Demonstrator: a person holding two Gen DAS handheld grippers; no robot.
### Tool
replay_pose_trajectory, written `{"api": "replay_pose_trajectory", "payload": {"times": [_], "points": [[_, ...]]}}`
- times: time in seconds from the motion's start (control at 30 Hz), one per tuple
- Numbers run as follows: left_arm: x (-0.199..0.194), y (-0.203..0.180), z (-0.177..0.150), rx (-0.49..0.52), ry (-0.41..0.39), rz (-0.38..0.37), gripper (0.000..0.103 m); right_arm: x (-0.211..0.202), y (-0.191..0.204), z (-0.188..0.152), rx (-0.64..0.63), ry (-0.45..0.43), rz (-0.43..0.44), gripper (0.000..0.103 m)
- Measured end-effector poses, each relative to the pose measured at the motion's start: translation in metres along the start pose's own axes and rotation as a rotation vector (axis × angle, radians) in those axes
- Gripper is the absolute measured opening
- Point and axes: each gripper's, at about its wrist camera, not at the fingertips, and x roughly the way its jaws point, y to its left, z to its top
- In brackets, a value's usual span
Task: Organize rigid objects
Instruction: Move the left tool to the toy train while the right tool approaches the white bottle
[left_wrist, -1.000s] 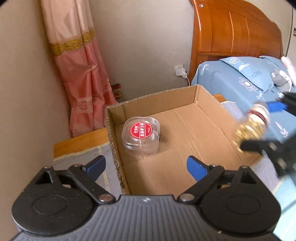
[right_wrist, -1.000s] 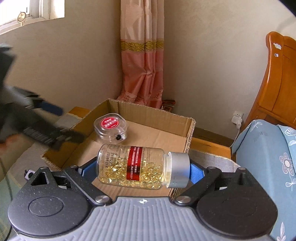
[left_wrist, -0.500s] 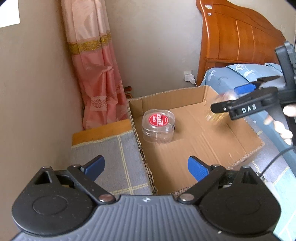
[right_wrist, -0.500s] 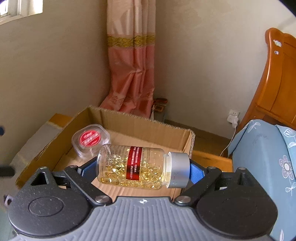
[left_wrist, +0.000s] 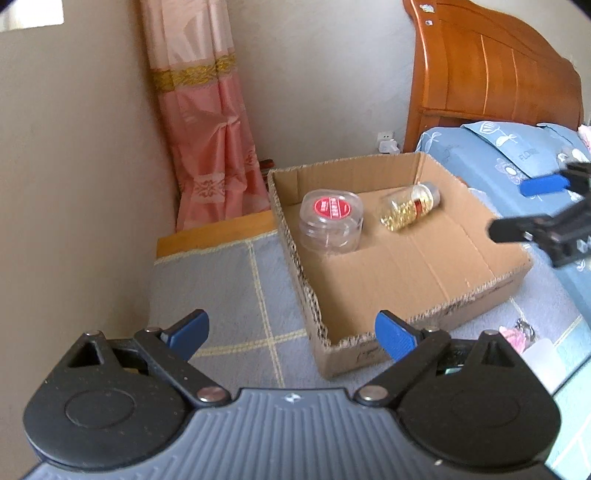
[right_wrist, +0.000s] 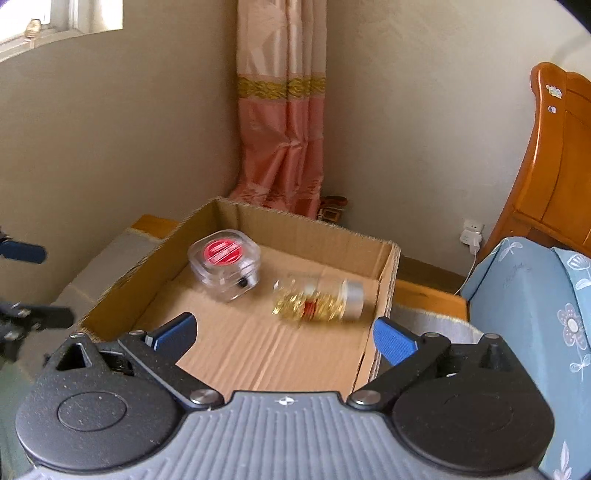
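A shallow cardboard box (left_wrist: 476, 275) (right_wrist: 384, 273) sits on a grey checked mat. Inside, a clear jar with a red lid (left_wrist: 331, 224) (right_wrist: 224, 264) stands near the back left. A clear bottle of yellow capsules with a silver cap (left_wrist: 409, 206) (right_wrist: 319, 302) lies on its side beside it, blurred in the right wrist view. My left gripper (left_wrist: 291, 334) is open and empty, in front of the box's near corner. My right gripper (right_wrist: 283, 334) is open and empty above the box; it also shows in the left wrist view (left_wrist: 532, 206).
A pink curtain (left_wrist: 207, 122) hangs in the corner behind the box. A bed with blue bedding (left_wrist: 491, 155) and a wooden headboard (left_wrist: 487, 70) stands to the right. Small items (left_wrist: 517, 334) lie on the mat by the box's front right.
My right gripper opened and let go of the capsule bottle, which now lies in the box beside the jar. My left gripper pulled back and to the left.
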Motion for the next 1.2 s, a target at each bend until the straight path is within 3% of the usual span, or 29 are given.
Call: {"api": "replay_pose_trajectory", "payload": {"times": [0.27,0.6,1.0,1.2], "points": [[0.002,0.006,-0.03,-0.051,0.021,0.039,0.097,-0.044,0.02,-0.056,0.044,-0.032,-0.016,0.103],[0.026,-0.001,-0.053,-0.093,0.056,0.053,0.097,-0.06,0.032,-0.121,0.222,-0.061,-0.048,0.103],[0.029,0.001,-0.084,-0.083,0.084,0.133,0.097,-0.058,0.051,-0.137,0.135,-0.033,-0.044,0.103],[0.022,0.001,-0.101,-0.08,0.072,0.129,0.097,-0.047,0.049,-0.146,0.128,0.006,-0.082,0.103]]}}
